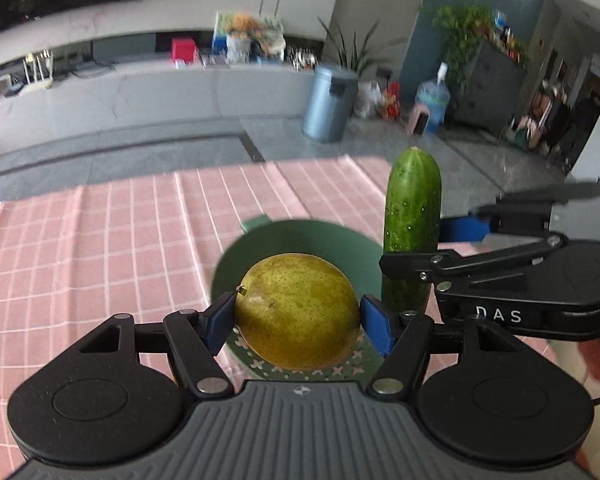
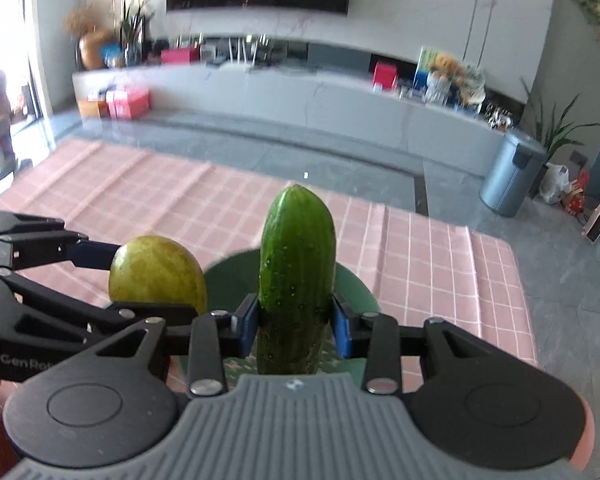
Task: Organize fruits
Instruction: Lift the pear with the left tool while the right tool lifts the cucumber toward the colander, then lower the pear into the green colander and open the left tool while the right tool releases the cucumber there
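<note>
I count two pieces of produce and two grippers, one piece in each. My left gripper (image 1: 298,318) is clamped on one yellow-green pear (image 1: 296,310), its blue pads pressing the fruit's two sides, so the jaws stand wide around it. My right gripper (image 2: 296,322) is closed on one dark green cucumber (image 2: 296,264), gripped low on its body with the long end standing up beyond the pads. Both pieces hang above one green bowl (image 1: 332,242), which sits on the pink checked tablecloth (image 1: 100,240); I see patterned holes in the bowl's floor beneath the pear. From the left wrist view the cucumber stands just to the right of the pear, near it but not touching; from the right wrist view the pear sits to the left of the cucumber. Beyond the table I make out one grey bin (image 1: 330,102) on the floor.
</note>
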Action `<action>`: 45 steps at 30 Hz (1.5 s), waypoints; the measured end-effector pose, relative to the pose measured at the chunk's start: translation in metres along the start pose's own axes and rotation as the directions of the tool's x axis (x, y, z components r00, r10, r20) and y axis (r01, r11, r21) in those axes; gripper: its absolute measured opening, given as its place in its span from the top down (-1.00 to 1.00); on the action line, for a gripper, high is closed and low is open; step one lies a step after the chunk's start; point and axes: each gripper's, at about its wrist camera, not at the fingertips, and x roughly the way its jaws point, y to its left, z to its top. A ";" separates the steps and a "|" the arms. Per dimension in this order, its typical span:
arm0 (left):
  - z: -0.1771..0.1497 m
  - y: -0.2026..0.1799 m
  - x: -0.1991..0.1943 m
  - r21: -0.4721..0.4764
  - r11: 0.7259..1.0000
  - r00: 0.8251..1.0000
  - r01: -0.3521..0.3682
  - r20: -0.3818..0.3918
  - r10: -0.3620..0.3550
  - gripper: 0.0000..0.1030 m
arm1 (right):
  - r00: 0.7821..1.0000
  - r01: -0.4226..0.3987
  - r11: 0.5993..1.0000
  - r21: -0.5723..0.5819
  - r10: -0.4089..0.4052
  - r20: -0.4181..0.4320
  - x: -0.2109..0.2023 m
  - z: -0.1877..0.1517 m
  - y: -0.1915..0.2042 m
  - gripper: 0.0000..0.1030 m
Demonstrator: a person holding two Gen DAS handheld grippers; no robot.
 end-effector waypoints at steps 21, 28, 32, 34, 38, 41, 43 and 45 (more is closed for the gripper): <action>-0.017 -0.017 0.059 0.148 0.989 0.986 -0.010 -0.165 0.035 -0.51 | 0.968 -0.150 0.989 0.012 0.150 -0.199 0.099 -0.010 -0.017 0.33; -0.022 -0.020 0.062 0.162 0.987 0.982 -0.008 -0.186 0.038 -0.52 | 0.966 -0.158 0.986 0.054 0.166 -0.200 0.103 -0.013 -0.019 0.31; -0.026 -0.024 0.059 0.189 0.982 0.987 -0.021 -0.154 0.051 -0.58 | 0.962 -0.162 0.983 0.090 0.177 -0.208 0.102 -0.014 -0.019 0.19; -0.027 -0.028 0.054 0.201 0.979 0.991 -0.017 -0.129 0.044 -0.60 | 0.958 -0.155 0.985 0.080 0.170 -0.230 0.104 -0.017 -0.016 0.18; -0.027 -0.029 0.045 0.202 0.979 0.992 -0.009 -0.120 0.034 -0.60 | 0.959 -0.147 0.985 0.088 0.163 -0.230 0.102 -0.022 -0.015 0.18; -0.029 -0.026 0.038 0.191 0.981 0.993 -0.007 -0.112 0.029 -0.60 | 0.963 -0.140 0.985 0.102 0.159 -0.216 0.095 -0.022 -0.016 0.16; -0.031 -0.024 0.034 0.182 0.983 0.994 -0.002 -0.104 0.021 -0.60 | 0.967 -0.132 0.986 0.103 0.151 -0.206 0.090 -0.022 -0.014 0.07; -0.031 -0.022 0.030 0.170 0.985 0.995 -0.001 -0.099 0.018 -0.60 | 0.969 -0.128 0.986 0.102 0.147 -0.199 0.084 -0.022 -0.013 0.06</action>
